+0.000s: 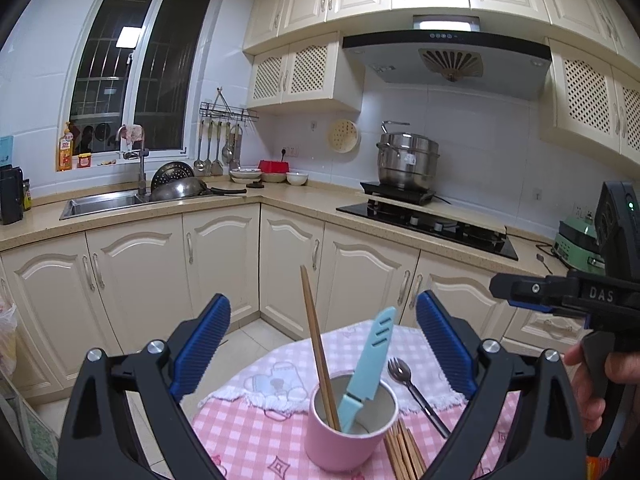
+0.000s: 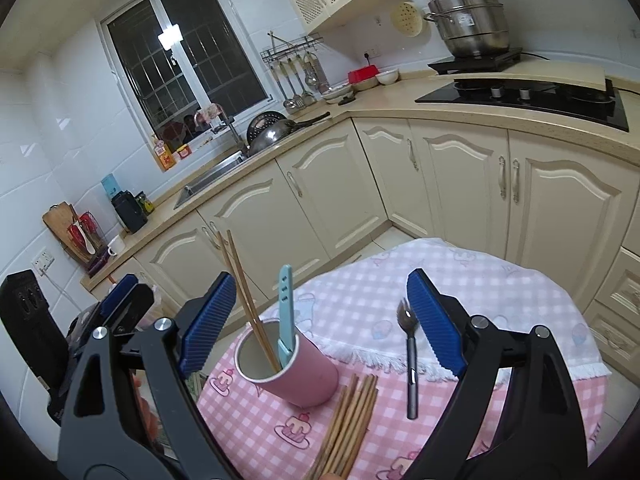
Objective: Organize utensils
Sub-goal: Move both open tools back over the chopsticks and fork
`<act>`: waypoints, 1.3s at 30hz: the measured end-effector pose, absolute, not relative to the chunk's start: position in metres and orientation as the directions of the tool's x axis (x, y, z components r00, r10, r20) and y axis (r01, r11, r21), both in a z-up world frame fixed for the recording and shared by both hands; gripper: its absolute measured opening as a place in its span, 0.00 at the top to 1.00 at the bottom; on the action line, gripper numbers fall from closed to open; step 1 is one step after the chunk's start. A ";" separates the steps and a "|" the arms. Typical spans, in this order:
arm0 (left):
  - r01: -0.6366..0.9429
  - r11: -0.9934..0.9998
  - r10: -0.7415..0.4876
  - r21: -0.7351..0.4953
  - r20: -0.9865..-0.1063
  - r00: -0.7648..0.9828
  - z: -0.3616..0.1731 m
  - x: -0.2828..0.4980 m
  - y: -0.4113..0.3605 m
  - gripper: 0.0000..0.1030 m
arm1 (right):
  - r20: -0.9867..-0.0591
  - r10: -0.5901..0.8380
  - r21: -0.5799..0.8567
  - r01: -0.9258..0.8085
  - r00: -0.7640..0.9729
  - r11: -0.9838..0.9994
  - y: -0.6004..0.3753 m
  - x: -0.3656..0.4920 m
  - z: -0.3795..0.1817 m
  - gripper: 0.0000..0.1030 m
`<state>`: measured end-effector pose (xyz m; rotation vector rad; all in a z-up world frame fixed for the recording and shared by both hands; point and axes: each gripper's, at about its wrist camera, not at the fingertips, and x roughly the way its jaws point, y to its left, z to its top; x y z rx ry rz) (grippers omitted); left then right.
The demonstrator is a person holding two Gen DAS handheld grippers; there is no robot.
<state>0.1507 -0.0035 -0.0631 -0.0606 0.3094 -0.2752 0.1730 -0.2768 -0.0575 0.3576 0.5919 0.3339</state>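
Note:
A pink cup (image 1: pixel 340 446) (image 2: pixel 304 376) stands on the pink checked tablecloth (image 1: pixel 248 436) (image 2: pixel 400 300). It holds a pair of chopsticks (image 1: pixel 316 340) (image 2: pixel 244 296) and a light blue sheathed knife (image 1: pixel 370 360) (image 2: pixel 286 312). A bundle of loose chopsticks (image 1: pixel 404 452) (image 2: pixel 348 424) lies beside the cup. A dark-handled fork (image 1: pixel 416 392) (image 2: pixel 410 356) lies to the right. My left gripper (image 1: pixel 322 348) is open above the cup, empty. My right gripper (image 2: pixel 320 320) is open over cup and fork, empty.
The round table's far edge (image 2: pixel 440 242) faces cream kitchen cabinets (image 1: pixel 224 260). The right gripper's body (image 1: pixel 580 300) shows at the right in the left wrist view. Sink (image 1: pixel 104 202), stove (image 1: pixel 432 226) and a steel pot (image 1: pixel 408 158) are on the far counter.

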 end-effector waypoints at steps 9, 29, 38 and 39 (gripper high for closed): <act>0.268 0.961 -0.272 -0.067 -0.392 0.879 -0.088 0.130 -0.012 0.11 | -0.558 0.362 0.385 -0.153 0.746 0.910 -0.292 0.161 -0.079 0.17; 0.351 0.936 -0.246 -0.008 -0.727 0.640 -0.191 0.120 -0.042 0.11 | -0.744 0.285 0.292 -0.088 0.604 0.952 -0.290 0.162 -0.154 0.17; 0.381 0.924 -0.216 0.014 -0.805 0.553 -0.225 0.126 -0.065 0.11 | -0.769 0.280 0.289 -0.079 0.574 0.954 -0.290 0.168 -0.168 0.17; 0.379 0.925 -0.208 0.019 -0.811 0.547 -0.229 0.126 -0.067 0.11 | -0.773 0.279 0.287 -0.079 0.570 0.955 -0.290 0.169 -0.169 0.17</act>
